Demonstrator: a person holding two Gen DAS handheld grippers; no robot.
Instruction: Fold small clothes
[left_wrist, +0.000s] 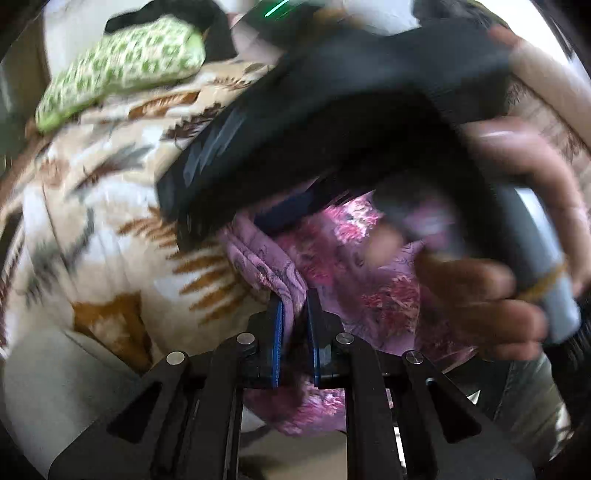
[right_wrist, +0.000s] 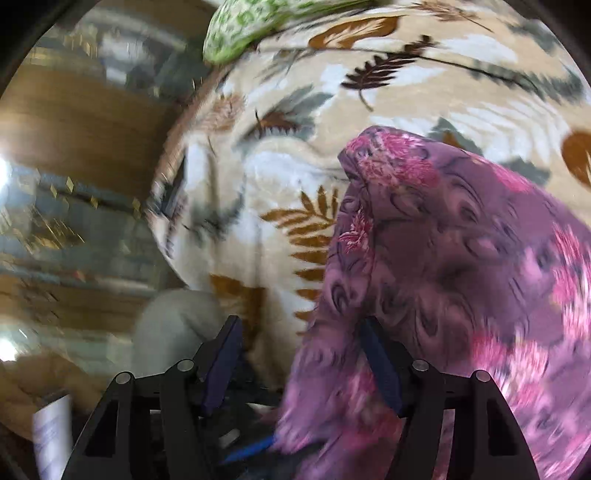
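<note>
A pink and purple flowered garment (left_wrist: 332, 273) hangs bunched above a leaf-patterned blanket (left_wrist: 110, 206). My left gripper (left_wrist: 294, 314) is shut on a fold of it, cloth pinched between the blue pads. The right gripper's black body (left_wrist: 332, 122) and the hand holding it cross the left wrist view just above the garment. In the right wrist view the same garment (right_wrist: 443, 258) drapes over the right finger (right_wrist: 380, 365); my right gripper (right_wrist: 303, 354) stands open, with cloth lying across one side. Both views are motion-blurred.
A green and white patterned cloth (left_wrist: 122, 70) lies at the far side of the blanket, also in the right wrist view (right_wrist: 251, 26). A dark garment (left_wrist: 207, 22) lies behind it. The bed edge and wooden furniture (right_wrist: 81, 122) are at left.
</note>
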